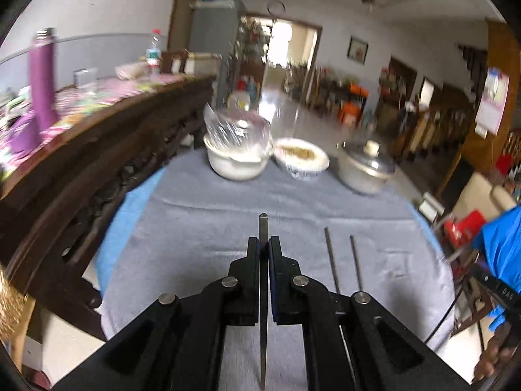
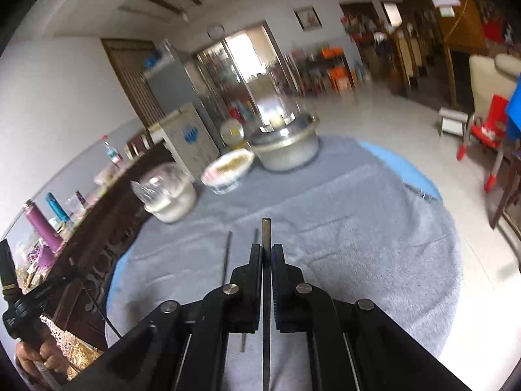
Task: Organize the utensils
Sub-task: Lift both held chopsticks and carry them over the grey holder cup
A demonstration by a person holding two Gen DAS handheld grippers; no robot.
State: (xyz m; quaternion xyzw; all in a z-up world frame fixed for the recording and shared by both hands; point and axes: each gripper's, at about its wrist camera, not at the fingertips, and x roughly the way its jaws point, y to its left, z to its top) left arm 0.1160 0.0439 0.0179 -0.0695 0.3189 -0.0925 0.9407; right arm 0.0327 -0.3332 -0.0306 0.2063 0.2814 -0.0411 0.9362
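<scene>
My left gripper (image 1: 263,240) is shut on a thin metal chopstick (image 1: 263,224), which runs lengthwise between the jaws with its blunt end sticking out in front. My right gripper (image 2: 266,248) is shut the same way on a second metal chopstick (image 2: 266,229). Both are held above the round table's grey cloth (image 1: 211,215). Two more chopsticks (image 1: 332,260) lie side by side on the cloth, right of the left gripper; in the right wrist view these loose chopsticks (image 2: 227,255) lie just left of my right gripper. A tall clear glass (image 1: 283,97) stands blurred at the table's far side.
At the far edge stand a white bowl with plastic wrap (image 1: 237,163), a bowl of food (image 1: 301,156) and a lidded steel pot (image 1: 364,169). A dark wooden sideboard (image 1: 97,163) with a purple bottle (image 1: 42,75) lines the left. A person's hand (image 2: 35,355) grips the other handle.
</scene>
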